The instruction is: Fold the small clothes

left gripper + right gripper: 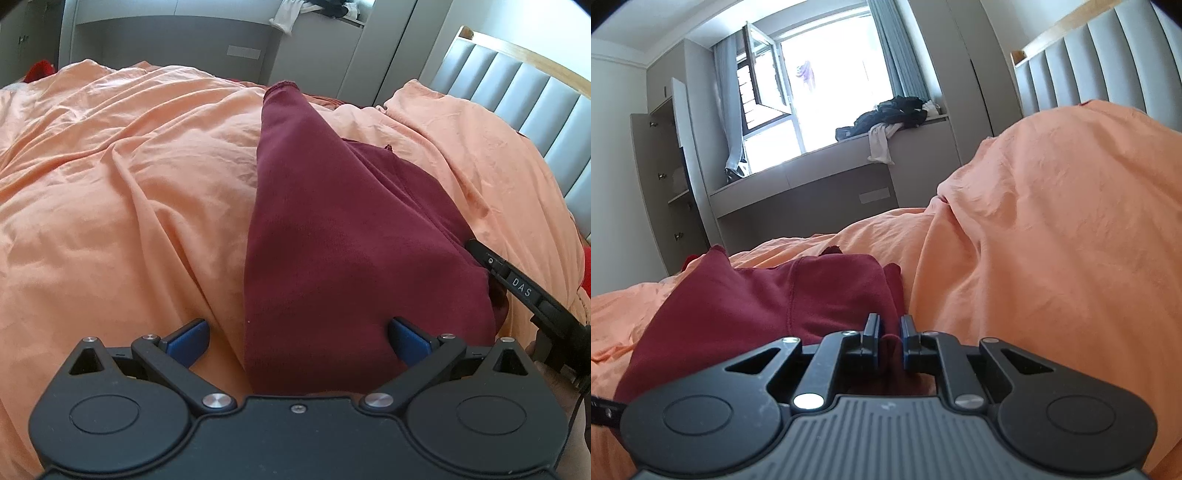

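A dark red garment (332, 236) lies folded lengthwise on the orange bedding (129, 177), running away from me. My left gripper (299, 341) stands open over its near end. The blue pads (190, 339) sit wide apart, with the cloth between them and against the right pad. My right gripper (890, 328) is shut on a small bunch of the garment's (757, 302) near edge, the red cloth showing between its pads. In the left wrist view the right gripper (480, 251) reaches the garment's right edge from the right.
The rumpled orange duvet (1052, 240) rises in a mound to the right. A grey padded headboard (535, 107) stands at the right. Behind the bed is a window ledge (849, 147) with a heap of dark clothes (894, 114), and an open cupboard (665, 177) at the left.
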`<state>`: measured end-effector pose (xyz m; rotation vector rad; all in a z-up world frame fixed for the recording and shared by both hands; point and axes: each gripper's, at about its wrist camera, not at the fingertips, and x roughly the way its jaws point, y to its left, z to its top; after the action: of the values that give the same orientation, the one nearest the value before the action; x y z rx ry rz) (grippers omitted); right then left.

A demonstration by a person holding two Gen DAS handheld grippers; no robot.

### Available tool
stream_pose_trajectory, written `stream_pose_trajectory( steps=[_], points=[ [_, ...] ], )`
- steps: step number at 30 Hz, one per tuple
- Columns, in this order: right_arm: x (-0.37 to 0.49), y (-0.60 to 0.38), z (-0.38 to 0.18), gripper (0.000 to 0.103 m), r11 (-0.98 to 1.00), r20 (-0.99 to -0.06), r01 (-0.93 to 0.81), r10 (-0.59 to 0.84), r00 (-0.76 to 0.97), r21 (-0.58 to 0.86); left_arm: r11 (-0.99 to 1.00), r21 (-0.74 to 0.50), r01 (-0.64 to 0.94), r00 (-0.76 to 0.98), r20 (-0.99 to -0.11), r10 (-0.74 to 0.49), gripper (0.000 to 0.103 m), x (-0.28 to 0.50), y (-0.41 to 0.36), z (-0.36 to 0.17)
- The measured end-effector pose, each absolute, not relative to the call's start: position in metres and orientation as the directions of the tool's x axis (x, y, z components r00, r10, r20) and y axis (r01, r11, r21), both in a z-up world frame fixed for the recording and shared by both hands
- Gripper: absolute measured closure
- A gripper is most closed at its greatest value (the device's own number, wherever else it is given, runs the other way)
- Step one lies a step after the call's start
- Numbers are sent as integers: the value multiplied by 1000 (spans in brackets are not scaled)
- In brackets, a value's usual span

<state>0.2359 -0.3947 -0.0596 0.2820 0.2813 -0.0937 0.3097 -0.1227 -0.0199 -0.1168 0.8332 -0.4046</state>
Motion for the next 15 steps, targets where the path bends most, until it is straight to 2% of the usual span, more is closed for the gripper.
stream_pose_trajectory(
  steps=[4,9,11,15],
  points=[
    [233,-394,-60,88,957,-275,115,-39,961,265,921,-245,304,609,-693,-385,0,308,-124,-20],
    [230,-402,-63,69,941,-271,117,-28,962,319,925,-238,297,620,-689,-376,0,305,-126,-23],
    [228,-404,-63,51,936,-268,122,-31,963,330,926,-241,291,619,-690,-375,0,306,-127,-24],
    [223,-408,-63,36,927,-257,105,-9,966,359,927,-251,280,616,-693,-374,0,308,-129,-27]
  ],
)
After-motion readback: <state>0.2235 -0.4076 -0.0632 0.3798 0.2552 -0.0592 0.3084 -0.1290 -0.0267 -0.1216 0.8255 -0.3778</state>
